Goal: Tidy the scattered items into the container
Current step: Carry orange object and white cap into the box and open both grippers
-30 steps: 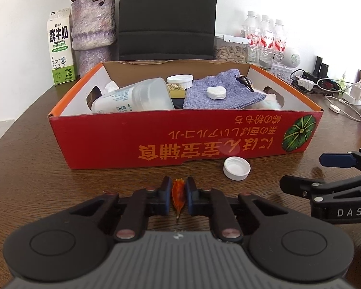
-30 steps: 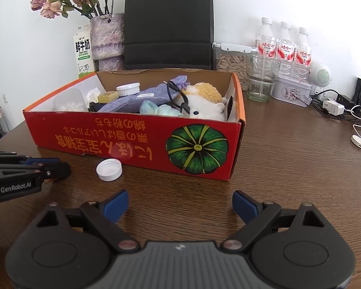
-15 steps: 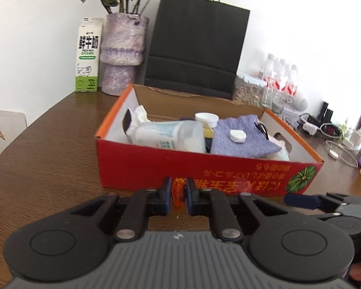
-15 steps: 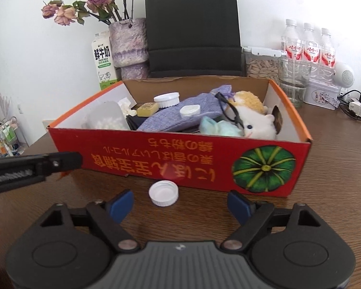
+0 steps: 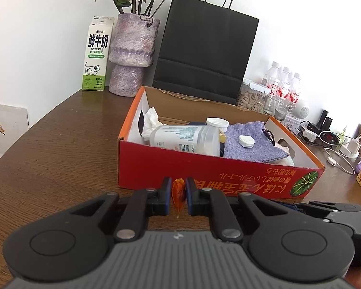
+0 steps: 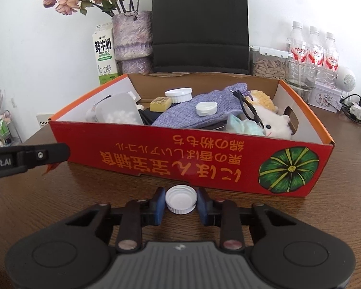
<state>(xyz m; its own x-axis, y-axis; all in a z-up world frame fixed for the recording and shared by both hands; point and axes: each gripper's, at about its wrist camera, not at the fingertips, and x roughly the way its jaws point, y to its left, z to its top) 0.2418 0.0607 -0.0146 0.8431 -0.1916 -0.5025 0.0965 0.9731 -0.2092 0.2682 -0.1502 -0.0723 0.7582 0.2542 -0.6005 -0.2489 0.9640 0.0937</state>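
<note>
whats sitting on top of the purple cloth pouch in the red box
A small white cap lies on the purple cloth pouch, and black glasses overlap its drawstring end. What lies beneath the pouch is covered, apart from something dark at its edge.

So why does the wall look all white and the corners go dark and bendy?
Left wrist view: daylight washes out the wall behind the water bottles; the fisheye lens curves the table edge. Right wrist view: dark rounded corners, yet the white cap looks sharp.

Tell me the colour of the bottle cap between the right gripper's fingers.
White; the bottle cap shows best in the right wrist view.
</note>
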